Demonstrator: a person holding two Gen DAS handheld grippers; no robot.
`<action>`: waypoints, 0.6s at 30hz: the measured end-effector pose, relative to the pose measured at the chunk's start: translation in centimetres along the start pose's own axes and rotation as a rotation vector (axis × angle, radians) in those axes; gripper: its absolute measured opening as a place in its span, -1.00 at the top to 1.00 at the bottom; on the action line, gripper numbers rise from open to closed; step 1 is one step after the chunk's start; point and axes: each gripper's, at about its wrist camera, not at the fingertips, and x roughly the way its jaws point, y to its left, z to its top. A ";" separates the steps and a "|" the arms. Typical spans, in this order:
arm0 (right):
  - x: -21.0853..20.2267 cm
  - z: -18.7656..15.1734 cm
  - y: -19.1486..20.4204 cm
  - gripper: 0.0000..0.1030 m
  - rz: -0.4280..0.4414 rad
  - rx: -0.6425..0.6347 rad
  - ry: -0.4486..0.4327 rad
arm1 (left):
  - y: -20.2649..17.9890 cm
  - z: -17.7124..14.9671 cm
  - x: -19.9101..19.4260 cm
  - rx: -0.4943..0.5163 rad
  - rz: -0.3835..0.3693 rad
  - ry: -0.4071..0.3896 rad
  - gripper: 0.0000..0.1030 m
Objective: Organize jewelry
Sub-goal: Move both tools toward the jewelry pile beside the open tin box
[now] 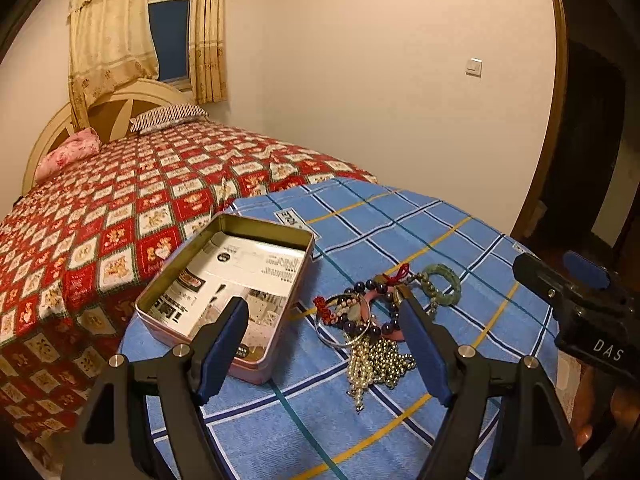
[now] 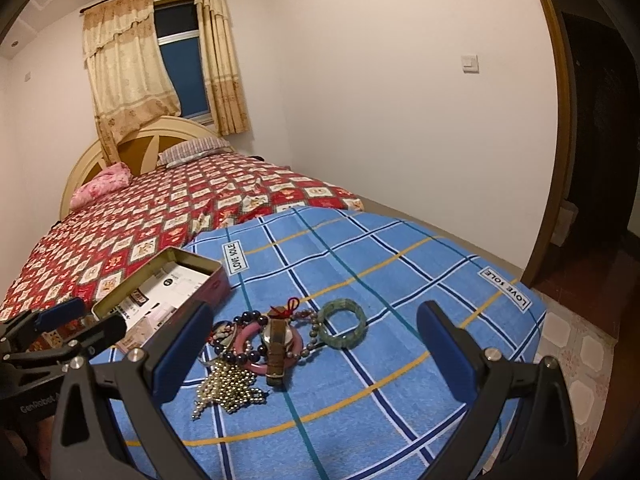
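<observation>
A pile of jewelry lies on the blue plaid cloth: a green jade bracelet, a pink ring bangle, dark bead bracelets, a brown-strap watch, a silver bangle and pearl strands. An open pink tin box with a printed paper inside sits left of the pile. My left gripper is open and empty above the box edge and pile. My right gripper is open and empty over the pile.
The cloth covers a round table with edges near the bed at left and tiled floor at right. The right gripper's body shows at right in the left wrist view. A dark doorway is far right.
</observation>
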 end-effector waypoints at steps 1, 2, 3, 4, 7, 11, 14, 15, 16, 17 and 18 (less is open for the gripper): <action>0.1 -0.1 0.0 -1.00 -0.003 0.000 0.006 | 0.0 -0.1 0.3 -0.001 -0.003 0.006 -0.51; 0.3 -0.2 0.0 -1.00 -0.006 -0.002 0.014 | 0.0 -0.2 0.5 -0.001 -0.006 0.011 -0.51; 0.4 -0.4 -0.1 -1.00 -0.009 -0.003 0.019 | 0.0 -0.3 0.7 -0.001 -0.007 0.016 -0.51; 0.5 -0.6 -0.1 -1.00 -0.011 -0.005 0.025 | 0.0 -0.4 0.9 0.000 -0.008 0.022 -0.51; 1.0 -0.9 -0.1 -1.00 -0.010 -0.009 0.037 | 0.6 -0.4 1.5 -0.003 0.004 0.032 -0.51; 1.6 -1.0 0.2 -1.00 0.004 -0.010 0.055 | 1.4 -0.5 2.6 -0.012 0.019 0.050 -0.51; 2.0 -1.2 0.4 -1.00 0.001 -0.022 0.067 | 1.5 -1.0 3.3 -0.010 0.031 0.066 -0.51; 2.1 -1.3 0.3 -1.00 0.002 -0.022 0.070 | 1.5 -1.0 3.6 -0.009 0.031 0.073 -0.51; 2.1 -1.4 0.2 -1.00 0.001 -0.020 0.073 | 1.4 -1.1 3.8 -0.007 0.032 0.075 -0.51; 2.2 -1.5 0.1 -1.00 -0.001 -0.017 0.074 | 1.3 -1.1 3.9 -0.003 0.033 0.077 -0.51; 2.2 -1.5 -0.1 -1.00 -0.002 -0.013 0.075 | 1.1 -1.1 4.0 0.006 0.030 0.080 -0.51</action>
